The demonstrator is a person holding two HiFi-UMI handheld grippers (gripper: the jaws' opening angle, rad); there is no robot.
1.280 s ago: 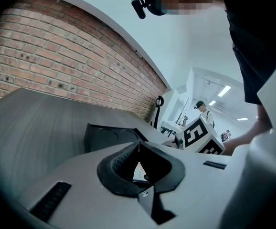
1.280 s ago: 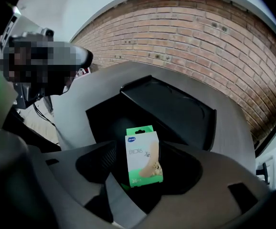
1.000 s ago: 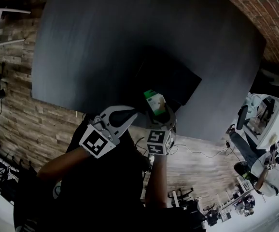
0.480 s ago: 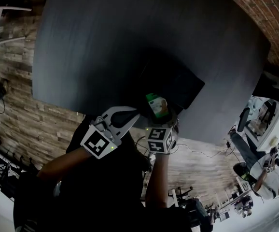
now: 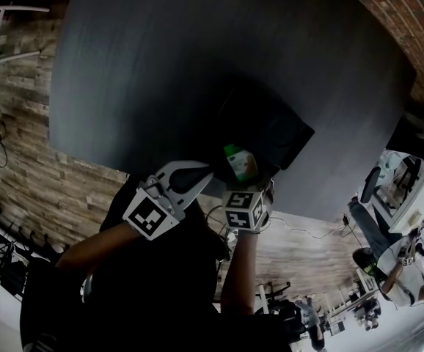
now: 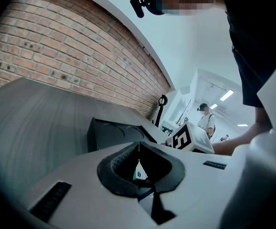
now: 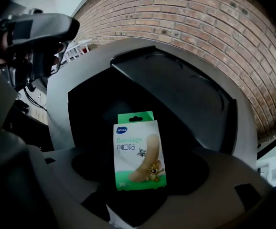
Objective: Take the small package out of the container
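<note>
Container (image 5: 279,132) sits on the table (image 5: 146,64), near its front edge — package (image 5: 240,164) at the container's near-left corner.

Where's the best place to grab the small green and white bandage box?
Probably across the two long sides of the small green-and-white bandage box, below its thin green hang tab, coming from its bottom end: both sides show clear, and the tab looks flimsy.

Table top (image 5: 161,64) seen matt and smooth, dark grey, container (image 5: 271,127) in black matt plastic, small package (image 7: 138,149) in smooth printed card, brick wall (image 7: 185,18) rough
</note>
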